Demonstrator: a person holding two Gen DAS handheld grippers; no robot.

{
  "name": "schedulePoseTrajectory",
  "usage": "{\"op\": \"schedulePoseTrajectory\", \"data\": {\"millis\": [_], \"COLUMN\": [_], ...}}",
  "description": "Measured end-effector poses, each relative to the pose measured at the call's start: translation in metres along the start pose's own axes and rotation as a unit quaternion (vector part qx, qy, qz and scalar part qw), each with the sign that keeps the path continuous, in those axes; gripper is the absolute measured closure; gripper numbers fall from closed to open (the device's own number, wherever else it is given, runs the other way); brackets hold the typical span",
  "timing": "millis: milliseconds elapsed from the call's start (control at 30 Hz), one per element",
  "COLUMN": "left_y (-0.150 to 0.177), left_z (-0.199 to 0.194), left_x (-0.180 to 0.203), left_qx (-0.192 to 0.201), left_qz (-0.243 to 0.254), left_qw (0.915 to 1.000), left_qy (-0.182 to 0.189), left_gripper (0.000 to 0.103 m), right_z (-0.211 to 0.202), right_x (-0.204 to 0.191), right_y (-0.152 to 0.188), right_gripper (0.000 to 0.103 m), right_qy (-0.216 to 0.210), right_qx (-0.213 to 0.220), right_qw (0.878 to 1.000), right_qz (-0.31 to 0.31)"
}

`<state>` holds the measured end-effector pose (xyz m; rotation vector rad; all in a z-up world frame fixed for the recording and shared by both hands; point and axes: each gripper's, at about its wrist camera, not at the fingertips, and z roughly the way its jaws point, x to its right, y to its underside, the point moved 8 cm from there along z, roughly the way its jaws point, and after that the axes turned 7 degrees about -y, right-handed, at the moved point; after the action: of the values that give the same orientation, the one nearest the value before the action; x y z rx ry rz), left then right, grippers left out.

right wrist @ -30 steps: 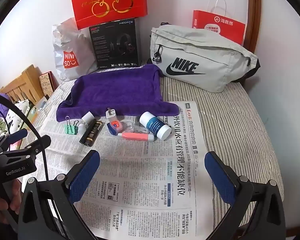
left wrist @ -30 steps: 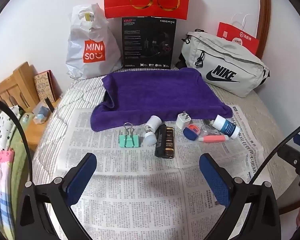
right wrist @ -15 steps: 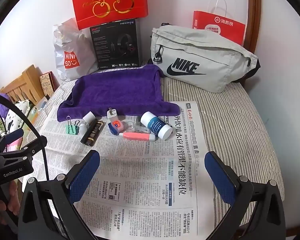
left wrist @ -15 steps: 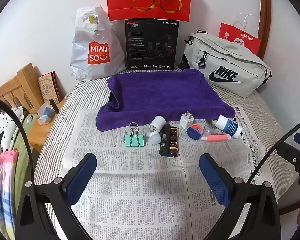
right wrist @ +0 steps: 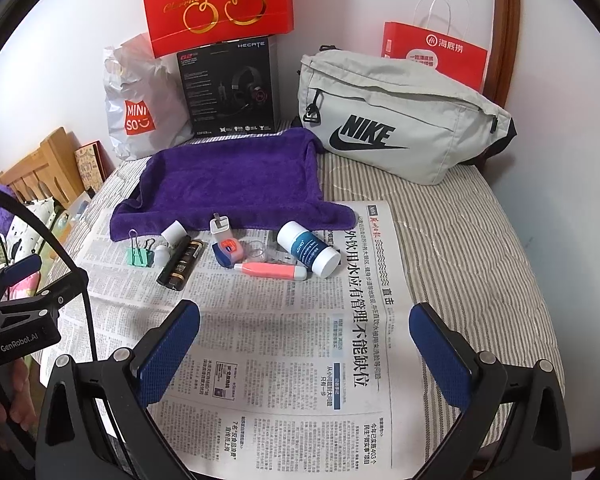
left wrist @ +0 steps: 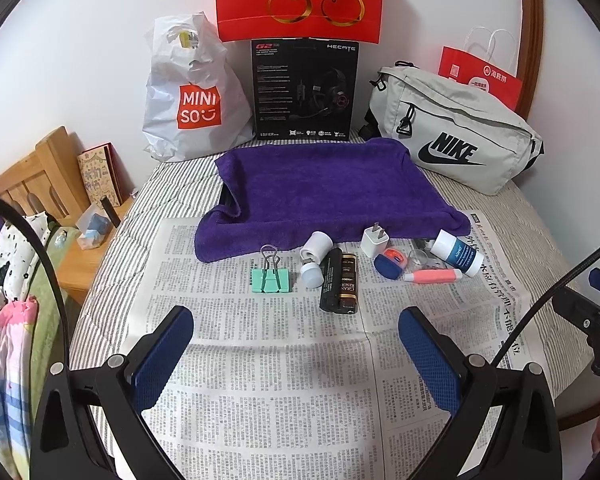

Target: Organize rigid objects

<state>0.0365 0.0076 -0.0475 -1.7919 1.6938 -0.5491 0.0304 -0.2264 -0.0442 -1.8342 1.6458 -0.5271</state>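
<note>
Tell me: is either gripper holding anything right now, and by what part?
Nothing is held. The left gripper and right gripper both hang open over the newspaper, jaws wide apart, short of the row of small objects.

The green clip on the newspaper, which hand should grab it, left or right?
Probably the left. The green clip lies nearly straight ahead of the open left gripper, while from the right gripper it sits far off to the left, beyond the black box.
</note>
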Motion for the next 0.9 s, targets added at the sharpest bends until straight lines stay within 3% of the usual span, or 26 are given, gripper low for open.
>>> {"op": "schedulePoseTrajectory", "data": {"millis": [900], "left_y": [-0.0007], "left_z": [0.0012], "left_x": [-0.0072], "left_qx": [-0.004], "left_qz": [-0.004], "left_qw": [1.0000], "left_qy": [-0.004], "left_gripper": [0.000], "right_z": [0.0005], "right_x": [-0.0032], "right_y": [0.0023], "right_gripper": [0.000], "right_qy": [-0.004], "right_qx": [0.001], "right_qw": [1.000], "right_qz": [0.000]}}
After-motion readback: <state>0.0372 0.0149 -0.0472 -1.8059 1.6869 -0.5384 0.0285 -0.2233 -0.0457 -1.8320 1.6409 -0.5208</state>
